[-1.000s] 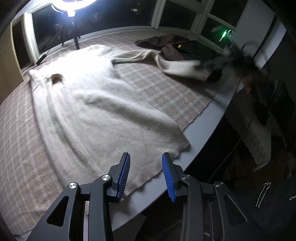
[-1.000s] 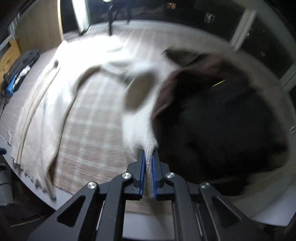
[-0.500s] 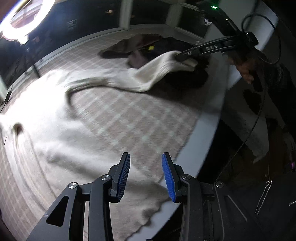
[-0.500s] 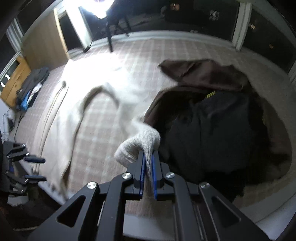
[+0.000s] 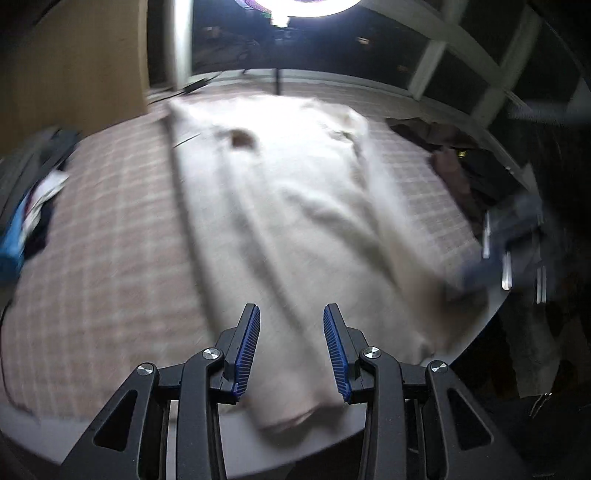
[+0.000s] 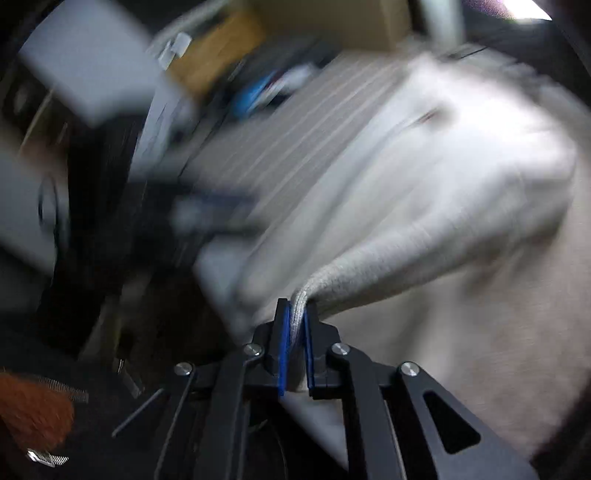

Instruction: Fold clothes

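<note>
A cream knit sweater [image 5: 280,206] lies spread on the checked tablecloth [image 5: 110,236], its hem at the near table edge. My left gripper [image 5: 291,347] hovers open over the hem with nothing between its blue pads. In the right wrist view my right gripper [image 6: 295,332] is shut on the ribbed cuff of the sweater's sleeve [image 6: 424,254], which stretches away over the sweater body [image 6: 461,147]. From the left wrist view, the right gripper [image 5: 480,273] appears blurred at the right table edge, with the sleeve [image 5: 391,221] drawn across the sweater towards it.
Dark brown and black clothes [image 5: 461,162] are heaped at the far right of the table. More clothes, blue and dark [image 5: 26,214], lie at the left edge. A ring light [image 5: 306,3] on a stand shines at the back. Windows run behind.
My right gripper has swung the sleeve from over the dark clothes across to the near table edge. The left gripper has turned to face along the sweater's length, still open.
</note>
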A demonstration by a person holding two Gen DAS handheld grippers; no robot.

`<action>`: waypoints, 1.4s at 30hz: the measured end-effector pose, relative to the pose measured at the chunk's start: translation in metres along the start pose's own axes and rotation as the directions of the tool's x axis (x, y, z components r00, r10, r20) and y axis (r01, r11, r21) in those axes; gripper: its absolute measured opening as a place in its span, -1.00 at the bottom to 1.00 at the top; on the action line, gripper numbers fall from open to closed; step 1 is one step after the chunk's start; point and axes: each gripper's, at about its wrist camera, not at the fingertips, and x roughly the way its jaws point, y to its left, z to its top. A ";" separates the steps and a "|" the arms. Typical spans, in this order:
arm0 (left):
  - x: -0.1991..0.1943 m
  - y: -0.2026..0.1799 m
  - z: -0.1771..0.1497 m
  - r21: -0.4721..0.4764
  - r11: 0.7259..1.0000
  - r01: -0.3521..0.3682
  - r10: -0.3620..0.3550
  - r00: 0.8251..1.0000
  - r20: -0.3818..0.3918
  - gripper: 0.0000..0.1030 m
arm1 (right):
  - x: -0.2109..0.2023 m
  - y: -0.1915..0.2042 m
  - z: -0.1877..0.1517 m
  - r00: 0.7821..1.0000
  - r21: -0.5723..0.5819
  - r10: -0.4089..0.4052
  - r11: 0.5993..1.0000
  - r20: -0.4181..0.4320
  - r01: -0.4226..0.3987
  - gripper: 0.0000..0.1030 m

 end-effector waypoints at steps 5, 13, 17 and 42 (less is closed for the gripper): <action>0.006 -0.020 -0.015 0.062 0.997 0.048 -0.048 0.999 -0.012 -0.27 | -0.036 -0.032 -0.006 0.999 0.168 0.010 0.986 0.048 -0.018 -0.48; 0.035 -0.066 -0.008 0.123 0.987 0.107 -0.100 0.993 -0.059 -0.24 | -0.090 -0.146 0.046 0.933 0.262 -0.314 0.929 0.178 0.262 -0.41; 0.047 -0.066 -0.001 0.105 0.989 0.102 -0.094 0.992 -0.081 -0.24 | -0.047 -0.197 0.077 0.905 0.188 -0.420 0.896 0.068 0.402 -0.41; 0.078 -0.076 -0.002 -0.040 0.986 0.161 -0.165 0.970 -0.178 -0.17 | -0.081 -0.245 0.061 0.943 0.363 -0.291 0.906 0.160 0.217 -0.18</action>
